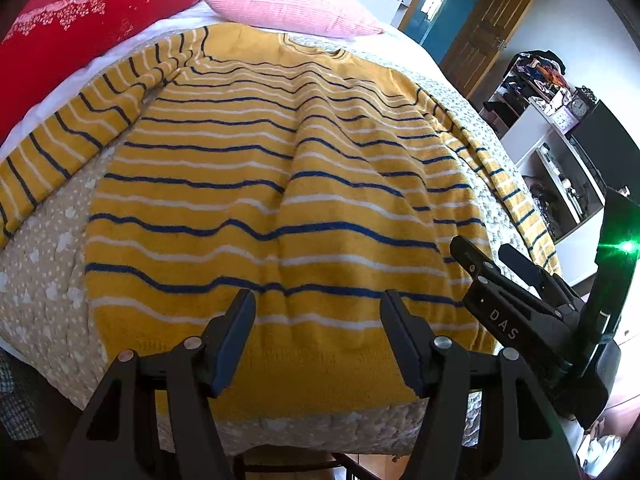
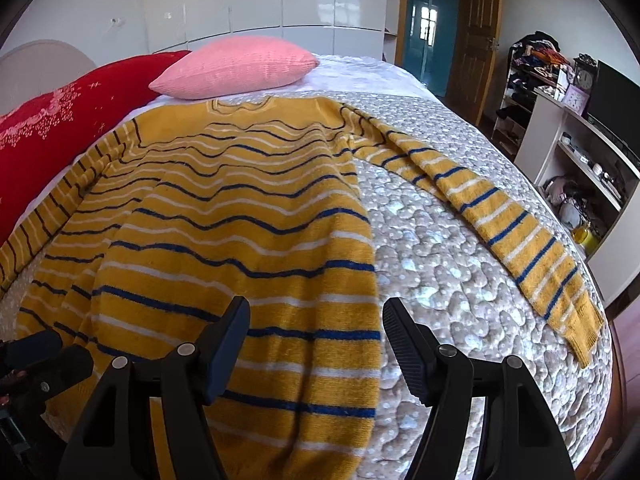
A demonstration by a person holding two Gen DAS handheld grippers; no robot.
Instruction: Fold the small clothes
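Both the left gripper (image 1: 318, 340) and right gripper (image 2: 316, 346) hang spread and empty above the striped sweater (image 1: 260, 208), spread flat on the bed (image 2: 440, 248), pillows (image 2: 236, 66) at twelve o'clock.

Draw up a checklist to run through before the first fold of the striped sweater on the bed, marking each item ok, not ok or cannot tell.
1. Striped sweater spread out on the quilt: ok.
2. Body smooth: not ok, ripples run across it.
3. Right sleeve laid out, in view: ok.
4. Left sleeve laid out: ok, though it lies against the red pillow.
5. Left gripper open, nothing held: ok.
6. Right gripper open, nothing held: ok.
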